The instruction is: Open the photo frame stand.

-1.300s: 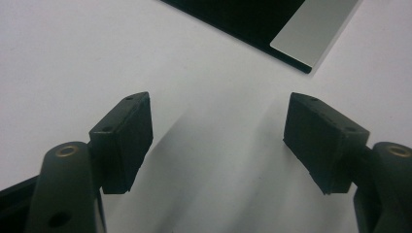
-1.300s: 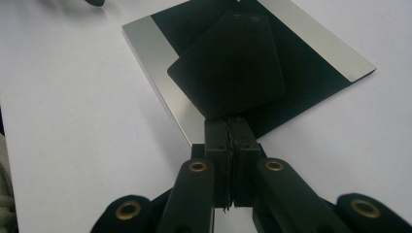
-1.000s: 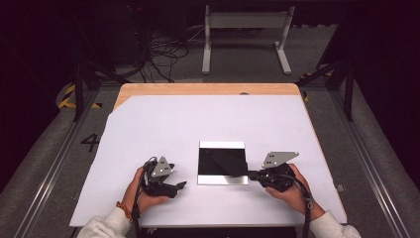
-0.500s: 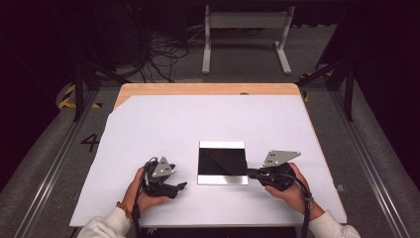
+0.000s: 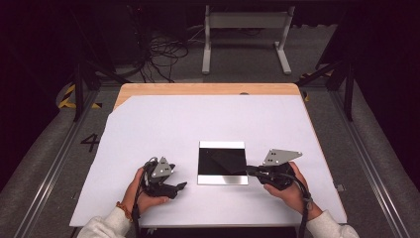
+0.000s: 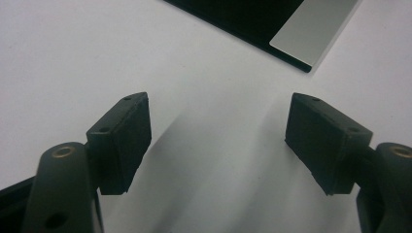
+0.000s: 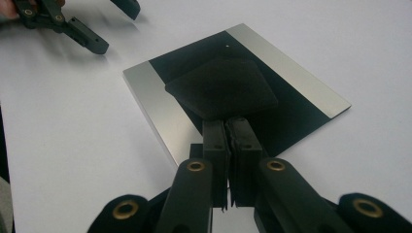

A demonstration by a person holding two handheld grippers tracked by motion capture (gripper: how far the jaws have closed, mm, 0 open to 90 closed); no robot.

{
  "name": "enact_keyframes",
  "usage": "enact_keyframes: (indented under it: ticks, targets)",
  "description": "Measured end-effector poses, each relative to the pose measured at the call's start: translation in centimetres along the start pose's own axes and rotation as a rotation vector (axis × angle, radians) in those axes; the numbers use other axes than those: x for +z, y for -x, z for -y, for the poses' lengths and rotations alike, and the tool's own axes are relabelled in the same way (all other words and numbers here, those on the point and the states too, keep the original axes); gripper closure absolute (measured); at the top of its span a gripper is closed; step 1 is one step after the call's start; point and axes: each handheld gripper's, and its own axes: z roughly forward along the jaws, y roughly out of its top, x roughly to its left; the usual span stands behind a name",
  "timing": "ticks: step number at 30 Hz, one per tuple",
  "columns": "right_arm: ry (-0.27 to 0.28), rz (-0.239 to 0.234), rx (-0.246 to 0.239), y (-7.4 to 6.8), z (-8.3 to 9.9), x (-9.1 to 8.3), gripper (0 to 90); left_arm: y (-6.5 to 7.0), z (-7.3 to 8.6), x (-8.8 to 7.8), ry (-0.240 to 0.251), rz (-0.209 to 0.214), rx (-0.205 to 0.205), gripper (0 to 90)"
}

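A square plate [image 5: 223, 179] with a black middle and silver strips on two edges lies flat on the white table cover, seen close in the right gripper view [image 7: 150, 97]. A black cloth pad [image 7: 221, 87] rests on its dark middle, faint in the high view [image 5: 224, 161]. My right gripper [image 7: 229, 124] is shut on the pad's near corner, reaching in from the plate's right side [image 5: 251, 171]. My left gripper [image 5: 179, 188] rests on the cover left of the plate, open with nothing between its jaws [image 6: 216, 136]. A corner of the plate [image 6: 311, 29] lies ahead of it.
The white cover [image 5: 198, 124] spreads over a wooden table [image 5: 198, 89]. Beyond the table's far edge are cables [image 5: 163, 54] and a white metal stand [image 5: 245, 22] on the floor. Metal rails [image 5: 54, 163] run along both sides.
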Motion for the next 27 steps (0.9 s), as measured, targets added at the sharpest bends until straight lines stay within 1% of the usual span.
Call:
enact_keyframes:
  ticks: [4, 12, 20, 24, 27]
  targets:
    - [0.017, 0.007, -0.002, -0.1, -0.31, 0.07, 87.7, 0.0, 0.0, 0.04, -0.001, 0.004, 0.005, 25.8]
    - [0.019, 0.005, -0.008, -0.29, -0.65, 0.35, 87.7, 0.0, 0.03, 0.03, -0.004, 0.004, 0.005, 25.5]
    - [0.03, 0.015, -0.003, -0.3, -0.81, 0.32, 87.4, 0.03, 0.03, 0.06, -0.004, 0.008, 0.003, 25.4]
    - [0.046, 0.029, 0.001, -0.4, -0.97, 0.43, 86.9, 0.04, 0.03, 0.06, -0.009, 0.011, 0.001, 25.4]
    - [0.052, 0.028, 0.004, -0.41, -0.99, 0.47, 86.4, 0.01, 0.06, 0.05, -0.008, 0.013, 0.001, 25.4]
